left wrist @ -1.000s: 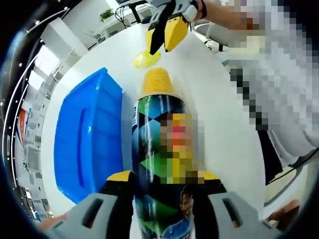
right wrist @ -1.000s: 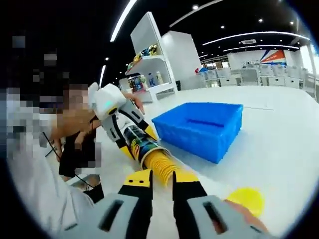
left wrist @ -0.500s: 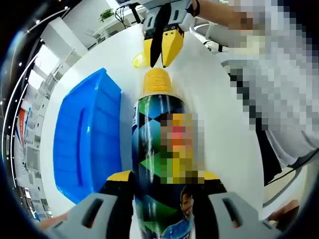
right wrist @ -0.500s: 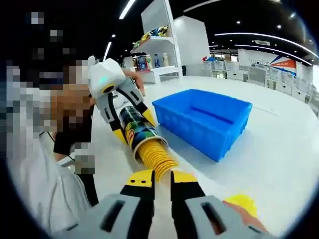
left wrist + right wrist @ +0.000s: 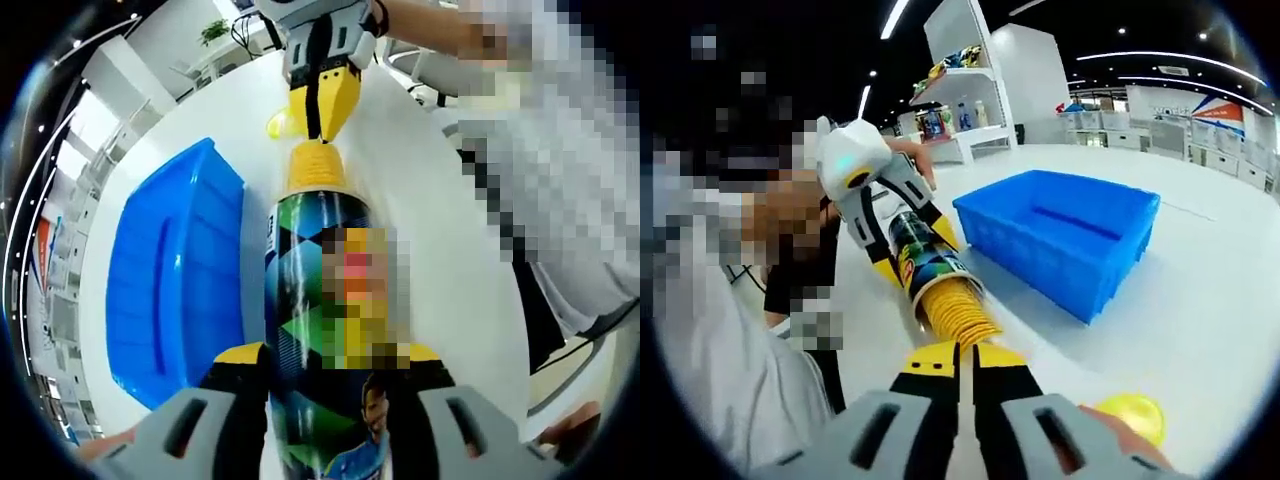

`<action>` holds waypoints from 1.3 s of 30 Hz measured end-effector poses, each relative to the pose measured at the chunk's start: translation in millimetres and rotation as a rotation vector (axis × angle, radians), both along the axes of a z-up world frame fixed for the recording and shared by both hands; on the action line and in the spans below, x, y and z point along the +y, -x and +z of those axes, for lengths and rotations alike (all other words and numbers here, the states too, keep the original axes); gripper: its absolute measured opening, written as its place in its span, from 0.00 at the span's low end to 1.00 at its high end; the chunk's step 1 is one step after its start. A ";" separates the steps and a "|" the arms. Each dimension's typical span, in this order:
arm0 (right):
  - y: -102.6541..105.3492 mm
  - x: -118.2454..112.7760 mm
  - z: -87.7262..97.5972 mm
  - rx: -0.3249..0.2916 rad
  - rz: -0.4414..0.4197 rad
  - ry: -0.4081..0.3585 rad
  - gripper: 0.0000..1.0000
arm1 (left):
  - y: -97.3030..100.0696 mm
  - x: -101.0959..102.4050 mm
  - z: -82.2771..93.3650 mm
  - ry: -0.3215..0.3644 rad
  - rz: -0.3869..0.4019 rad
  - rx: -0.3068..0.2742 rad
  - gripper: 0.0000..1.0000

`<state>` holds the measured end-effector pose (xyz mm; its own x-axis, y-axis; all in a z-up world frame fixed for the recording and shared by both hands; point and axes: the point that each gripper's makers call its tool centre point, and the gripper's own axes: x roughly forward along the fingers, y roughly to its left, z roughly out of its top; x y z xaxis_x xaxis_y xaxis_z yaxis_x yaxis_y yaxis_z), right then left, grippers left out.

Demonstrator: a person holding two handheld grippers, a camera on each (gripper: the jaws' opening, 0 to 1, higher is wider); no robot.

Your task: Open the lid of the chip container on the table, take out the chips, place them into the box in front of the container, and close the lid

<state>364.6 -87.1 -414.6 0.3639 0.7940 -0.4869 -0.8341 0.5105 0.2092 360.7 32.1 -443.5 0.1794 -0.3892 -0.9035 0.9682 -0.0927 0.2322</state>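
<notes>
My left gripper (image 5: 322, 365) is shut on the tall chip container (image 5: 318, 300), a green, black and blue tube lying along the view. A stack of yellow chips (image 5: 316, 165) sticks out of its open far end. My right gripper (image 5: 322, 105) comes in from the top with its yellow jaws closed on the tip of that stack. In the right gripper view the chips (image 5: 955, 312) run from the container (image 5: 923, 264) to my right gripper (image 5: 965, 358), and my left gripper (image 5: 902, 240) holds the tube. The yellow lid (image 5: 1123, 415) lies on the table.
A blue box (image 5: 175, 270) stands on the white table (image 5: 420, 200) beside the container, also seen as the blue box (image 5: 1060, 235) in the right gripper view. The lid (image 5: 277, 124) lies beyond the chips. A person's sleeve and body fill one side. Shelves stand far behind.
My right gripper has moved in onto the end of the chip stack and its jaws have closed from a gap to pinched together. The left gripper and container have stayed put.
</notes>
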 end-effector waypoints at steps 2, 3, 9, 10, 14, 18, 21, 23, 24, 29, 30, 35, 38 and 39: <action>0.1 1.4 -0.5 0.007 0.004 -0.015 0.05 | -0.3 0.4 0.0 0.000 0.000 0.001 0.47; -0.3 1.5 -0.6 0.011 0.002 -0.020 0.05 | -0.2 0.3 0.0 -0.001 -0.001 0.001 0.47; 0.8 0.3 0.2 0.001 0.005 -0.020 0.04 | -1.0 0.6 0.1 0.005 0.001 0.005 0.47; 0.8 0.0 0.3 0.003 0.001 -0.022 0.04 | -1.1 0.6 0.1 0.005 0.001 0.005 0.47; 1.4 -3.4 2.0 0.005 -0.008 -0.036 0.03 | -1.5 1.0 0.1 0.003 0.000 0.003 0.47; 3.3 -4.5 3.3 0.014 -0.011 -0.057 0.03 | -2.3 1.2 -0.3 0.001 -0.002 0.000 0.47; 3.2 -6.2 3.0 0.006 -0.014 -0.057 0.02 | -0.2 0.0 -0.3 -0.001 -0.002 -0.003 0.47; 3.7 -6.5 3.3 0.012 -0.018 -0.068 0.02 | 0.0 0.4 -0.2 -0.002 -0.002 -0.004 0.47; 4.5 -6.9 3.7 0.024 -0.017 -0.081 0.02 | 0.0 0.5 -0.2 -0.002 -0.002 -0.005 0.47; 4.3 -7.5 2.2 0.029 -0.018 -0.093 0.03 | -0.1 1.4 -0.1 -0.004 -0.003 -0.009 0.47; 3.9 -7.8 2.2 0.022 -0.018 -0.090 0.03 | -0.1 1.5 0.0 -0.004 -0.003 -0.010 0.47; 4.3 -7.6 2.1 0.005 -0.007 -0.076 0.03 | 0.5 1.2 0.0 -0.005 -0.004 -0.012 0.47; 4.1 -8.4 2.1 -0.002 -0.002 -0.071 0.03 | 0.5 1.3 0.0 -0.004 -0.003 -0.013 0.47; 4.0 -9.1 1.9 -0.002 -0.002 -0.071 0.02 | 0.5 1.4 0.0 -0.003 -0.003 -0.013 0.47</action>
<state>360.7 -96.2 -412.7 0.3666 0.8257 -0.4287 -0.8334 0.4963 0.2432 360.2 33.5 -443.5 0.1902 -0.3868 -0.9023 0.9648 -0.0964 0.2447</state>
